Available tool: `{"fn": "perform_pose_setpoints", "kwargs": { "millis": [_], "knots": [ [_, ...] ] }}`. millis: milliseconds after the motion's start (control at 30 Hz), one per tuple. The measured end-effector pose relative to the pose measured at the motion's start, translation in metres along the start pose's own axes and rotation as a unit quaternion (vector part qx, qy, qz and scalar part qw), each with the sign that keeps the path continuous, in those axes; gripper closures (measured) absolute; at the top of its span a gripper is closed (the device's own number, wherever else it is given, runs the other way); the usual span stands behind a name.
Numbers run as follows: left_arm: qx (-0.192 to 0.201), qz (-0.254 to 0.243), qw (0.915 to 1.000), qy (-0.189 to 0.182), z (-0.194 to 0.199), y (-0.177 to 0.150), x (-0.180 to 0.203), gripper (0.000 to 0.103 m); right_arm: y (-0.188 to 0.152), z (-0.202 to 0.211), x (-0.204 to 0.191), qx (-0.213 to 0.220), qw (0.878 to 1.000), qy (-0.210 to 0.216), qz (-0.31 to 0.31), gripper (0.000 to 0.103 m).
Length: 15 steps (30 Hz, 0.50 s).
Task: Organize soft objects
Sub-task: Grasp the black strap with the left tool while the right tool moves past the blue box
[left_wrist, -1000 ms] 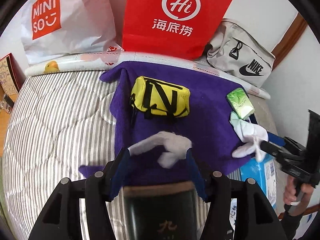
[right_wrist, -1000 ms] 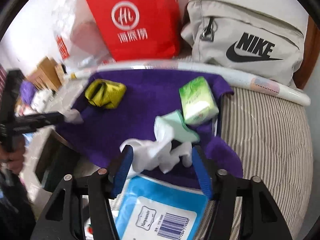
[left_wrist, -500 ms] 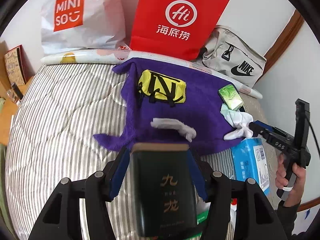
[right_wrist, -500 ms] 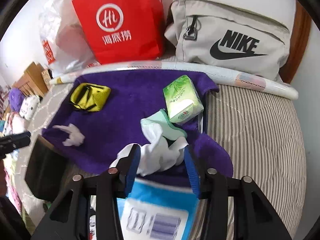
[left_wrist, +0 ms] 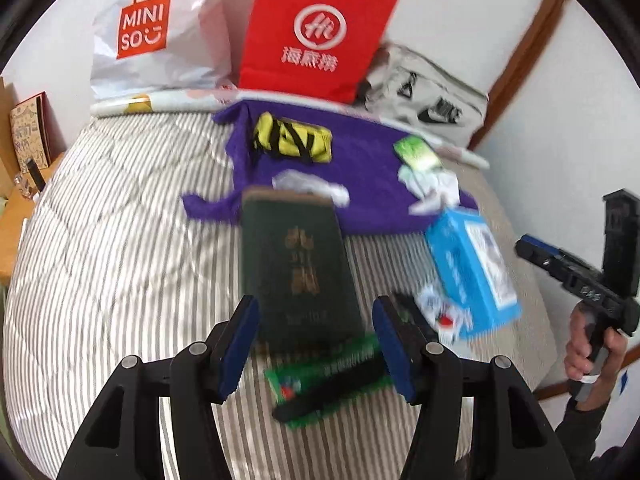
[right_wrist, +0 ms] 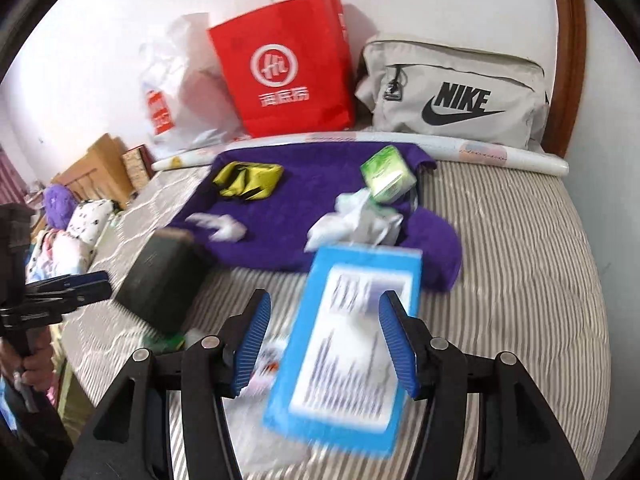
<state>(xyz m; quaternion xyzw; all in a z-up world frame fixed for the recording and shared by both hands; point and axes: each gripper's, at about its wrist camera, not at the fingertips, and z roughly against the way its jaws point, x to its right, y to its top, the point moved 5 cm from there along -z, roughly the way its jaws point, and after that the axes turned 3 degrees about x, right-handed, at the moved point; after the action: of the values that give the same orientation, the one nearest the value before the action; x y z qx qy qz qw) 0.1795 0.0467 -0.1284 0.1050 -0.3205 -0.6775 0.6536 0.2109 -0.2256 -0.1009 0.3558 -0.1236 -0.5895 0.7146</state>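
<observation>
A purple towel [left_wrist: 360,184] [right_wrist: 288,208] lies on the striped bed. On it sit a yellow pouch [left_wrist: 294,140] [right_wrist: 248,180], a green tissue pack [left_wrist: 418,154] [right_wrist: 386,174], a small white tissue [left_wrist: 308,186] [right_wrist: 218,226] and a crumpled white cloth [left_wrist: 434,190] [right_wrist: 356,224]. My left gripper [left_wrist: 316,344] is open and empty, above a dark green box [left_wrist: 298,268] [right_wrist: 162,272]. My right gripper [right_wrist: 326,344] is open and empty over a blue pack [right_wrist: 348,344] [left_wrist: 472,272].
A red paper bag [left_wrist: 316,32] [right_wrist: 284,64], a white Miniso bag [left_wrist: 152,36] and a grey Nike bag [right_wrist: 456,96] [left_wrist: 428,96] stand at the back wall. A green flat pack [left_wrist: 328,376] lies under my left gripper. Wooden furniture [right_wrist: 100,172] stands left of the bed.
Both grippers have pulled back from the towel toward the bed's near side. The right gripper has let go of the white cloth, which now lies on the towel. Both views are blurred by motion.
</observation>
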Motion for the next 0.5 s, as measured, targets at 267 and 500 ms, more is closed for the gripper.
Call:
{"fn": "perform_pose_setpoints", "kwargs": {
  "millis": [267,500],
  "knots": [
    [-0.004,-0.054,0.9985,-0.007,-0.01,-0.052,0.018,0.048,-0.048,0.032,-0.023,0.02,1.0,0.014,0.009,0.047],
    [0.002,-0.105,0.9944,-0.008,-0.028,-0.059,0.028,0.054,-0.08,0.043,-0.036,0.022,0.999,0.013,0.022,0.047]
  ]
}}
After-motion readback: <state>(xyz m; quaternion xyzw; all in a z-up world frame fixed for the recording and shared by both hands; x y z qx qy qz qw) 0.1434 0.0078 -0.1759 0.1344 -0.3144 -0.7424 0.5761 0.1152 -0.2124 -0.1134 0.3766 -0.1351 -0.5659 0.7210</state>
